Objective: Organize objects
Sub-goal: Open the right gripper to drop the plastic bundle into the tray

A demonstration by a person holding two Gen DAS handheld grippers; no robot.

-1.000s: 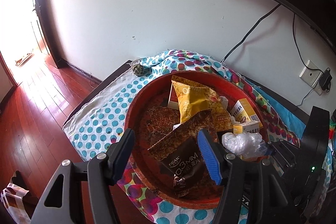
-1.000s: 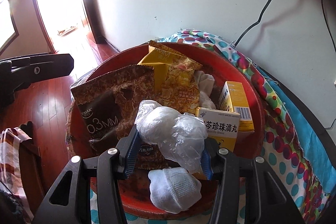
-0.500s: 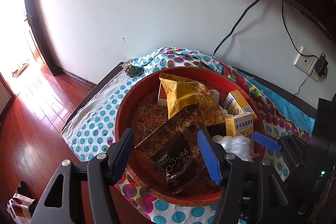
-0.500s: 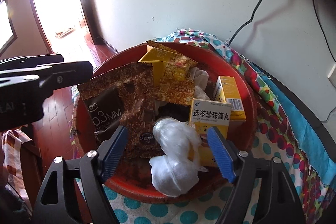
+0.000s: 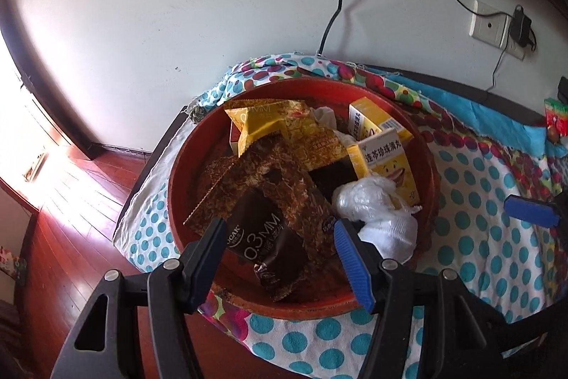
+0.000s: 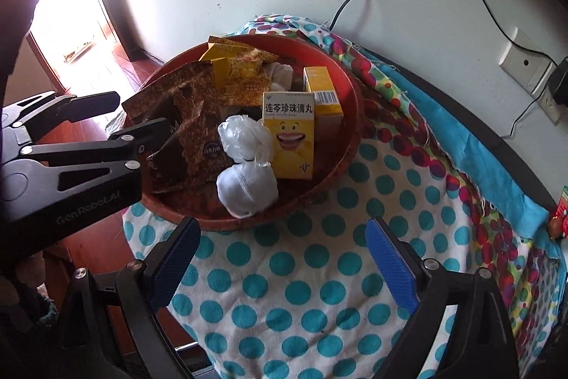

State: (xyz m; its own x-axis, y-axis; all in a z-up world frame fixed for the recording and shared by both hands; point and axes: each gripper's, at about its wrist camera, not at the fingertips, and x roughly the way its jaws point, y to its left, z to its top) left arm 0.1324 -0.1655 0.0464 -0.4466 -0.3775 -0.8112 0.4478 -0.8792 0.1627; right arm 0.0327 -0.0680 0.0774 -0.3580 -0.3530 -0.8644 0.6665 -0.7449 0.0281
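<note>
A round red tray (image 5: 431,166) (image 6: 349,95) on a polka-dot cloth holds a brown snack bag (image 5: 269,201) (image 6: 191,116), a yellow snack bag (image 5: 269,126) (image 6: 245,73), two yellow boxes (image 5: 387,158) (image 6: 289,134), a clear plastic bag (image 5: 365,199) (image 6: 243,139) and a white sock ball (image 5: 390,231) (image 6: 246,189). My left gripper (image 5: 280,258) is open and empty above the tray's near side. My right gripper (image 6: 284,258) is open and empty over the cloth in front of the tray.
The polka-dot cloth (image 6: 301,290) covers a dark table against a white wall. A wall socket (image 5: 491,27) with a plugged charger and cables is at the back right. A small red-green item (image 5: 555,116) sits at the far right. Wooden floor (image 5: 71,201) lies left.
My right gripper opened, left the clear plastic bag in the tray beside the sock ball, and pulled back over the cloth. My left gripper shifted slightly back and up.
</note>
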